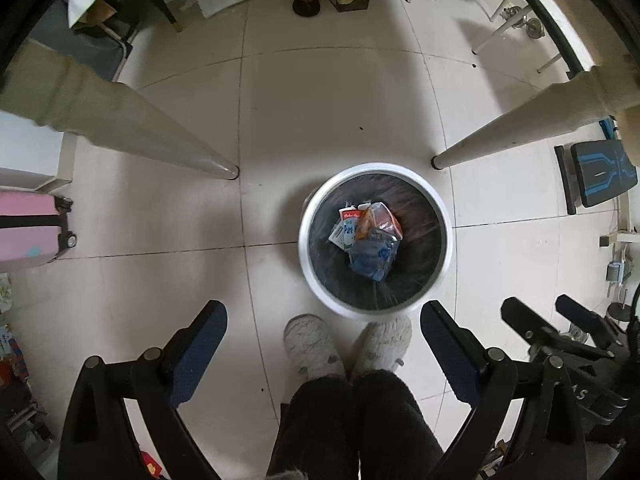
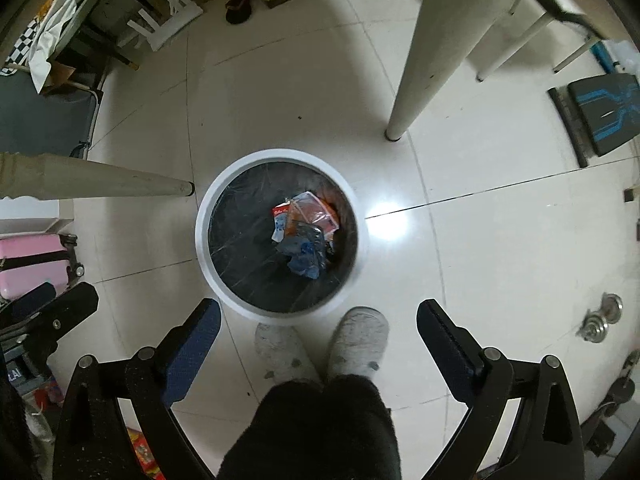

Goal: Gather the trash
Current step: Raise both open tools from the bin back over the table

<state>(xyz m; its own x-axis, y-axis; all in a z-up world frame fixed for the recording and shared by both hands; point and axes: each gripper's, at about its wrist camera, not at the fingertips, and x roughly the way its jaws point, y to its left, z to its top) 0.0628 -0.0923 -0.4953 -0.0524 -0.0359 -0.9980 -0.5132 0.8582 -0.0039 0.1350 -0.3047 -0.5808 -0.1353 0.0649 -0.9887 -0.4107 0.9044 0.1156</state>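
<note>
1. Clearly both claws hang high over the floor, looking straight down: the left claw (image 1: 324,320) is spread wide with nothing between its fingers, and the right claw (image 2: 319,318) is spread and empty too.
2. The trash (image 1: 366,238) (a milk carton, an orange wrapper, a crumpled blue bag) lies at the bottom of the bin (image 1: 447,216), which stands on the floor (image 1: 320,112) just ahead of the person's slippers (image 1: 314,346).
3. By my reading, a drop is done or the last is in; no loose trash shows on the tiles.
4. Next would mean finding another piece, or lifting the black liner by its edge.
5. Two table legs (image 2: 424,48) flank the bin; open tile lies beyond it, while a pink suitcase (image 2: 34,262) crowds the left.
</note>
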